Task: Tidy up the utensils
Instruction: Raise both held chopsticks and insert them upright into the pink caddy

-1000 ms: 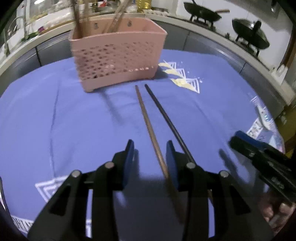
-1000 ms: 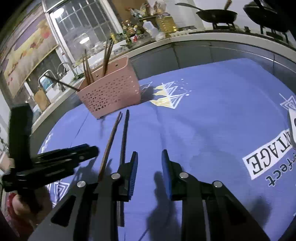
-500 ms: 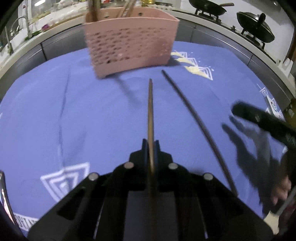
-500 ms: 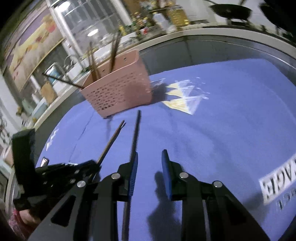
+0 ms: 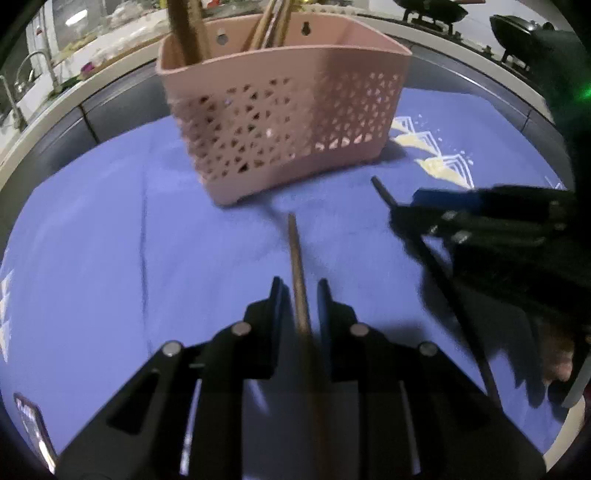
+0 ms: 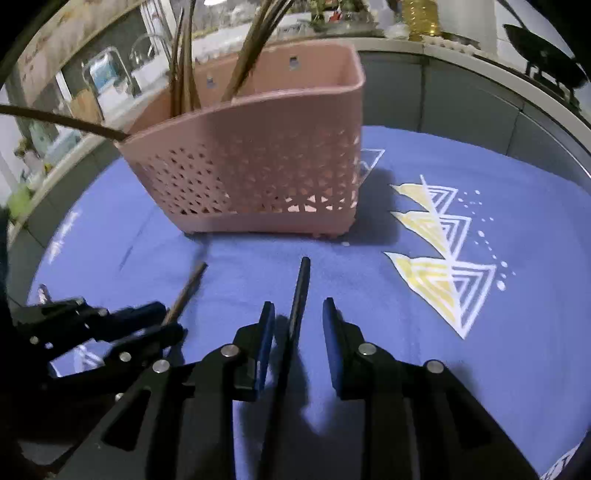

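Note:
A pink perforated utensil basket (image 5: 284, 110) stands on the blue cloth and holds several brown chopsticks; it also shows in the right wrist view (image 6: 258, 162). A brown chopstick (image 5: 297, 266) lies between the parted fingers of my left gripper (image 5: 299, 291), pointing at the basket. A black chopstick (image 6: 299, 295) lies between the parted fingers of my right gripper (image 6: 299, 314). Each gripper shows in the other's view: the right gripper (image 5: 424, 210) and the left gripper (image 6: 166, 317).
The blue tablecloth (image 6: 480, 369) has yellow and white triangle prints to the right of the basket. A grey counter edge (image 5: 110, 107) curves behind the basket. Woks (image 5: 517, 26) sit on the far right counter.
Both grippers have moved forward toward the basket. The left gripper, shut on the brown chopstick half a second ago, now has its fingers parted. The black chopstick now lies between the right fingers.

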Motion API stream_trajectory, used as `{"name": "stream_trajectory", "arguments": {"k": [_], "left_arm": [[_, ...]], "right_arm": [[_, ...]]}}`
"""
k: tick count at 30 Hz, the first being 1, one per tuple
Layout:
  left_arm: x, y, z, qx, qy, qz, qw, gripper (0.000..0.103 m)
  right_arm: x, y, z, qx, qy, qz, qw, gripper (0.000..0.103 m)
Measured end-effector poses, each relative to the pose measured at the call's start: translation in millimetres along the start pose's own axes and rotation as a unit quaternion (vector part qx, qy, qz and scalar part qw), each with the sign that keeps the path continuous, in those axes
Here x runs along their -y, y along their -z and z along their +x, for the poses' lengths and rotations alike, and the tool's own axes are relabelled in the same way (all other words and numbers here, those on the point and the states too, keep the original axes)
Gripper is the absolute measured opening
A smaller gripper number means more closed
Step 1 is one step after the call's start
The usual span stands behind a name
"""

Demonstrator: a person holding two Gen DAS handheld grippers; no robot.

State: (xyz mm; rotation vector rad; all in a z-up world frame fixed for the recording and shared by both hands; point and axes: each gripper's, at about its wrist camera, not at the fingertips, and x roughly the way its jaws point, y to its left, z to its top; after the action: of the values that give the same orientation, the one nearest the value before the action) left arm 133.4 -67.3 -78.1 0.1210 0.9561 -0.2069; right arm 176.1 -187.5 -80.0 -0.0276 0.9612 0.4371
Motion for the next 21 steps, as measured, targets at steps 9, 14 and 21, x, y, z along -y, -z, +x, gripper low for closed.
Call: {"name": "stream_trajectory", "arguments": {"k": [9, 14, 21], "left_arm": [[-18, -8, -35, 0.073, 0.044, -0.01, 0.9963, 0.005], [-33, -8, -126, 0.188, 0.072, -0.009, 0.9794, 0.005], [-35, -4, -211, 0.288, 0.087, 0.0, 0.9538, 0.005]], "right_arm": [[4, 3, -30, 0.036, -0.057, 0.013, 0.998, 0.005], [6, 8, -125, 0.151, -0.103, 0.019, 0.983, 0.005], [-12, 8, -214, 0.285, -0.082, -0.009, 0.955, 0.005]]}}
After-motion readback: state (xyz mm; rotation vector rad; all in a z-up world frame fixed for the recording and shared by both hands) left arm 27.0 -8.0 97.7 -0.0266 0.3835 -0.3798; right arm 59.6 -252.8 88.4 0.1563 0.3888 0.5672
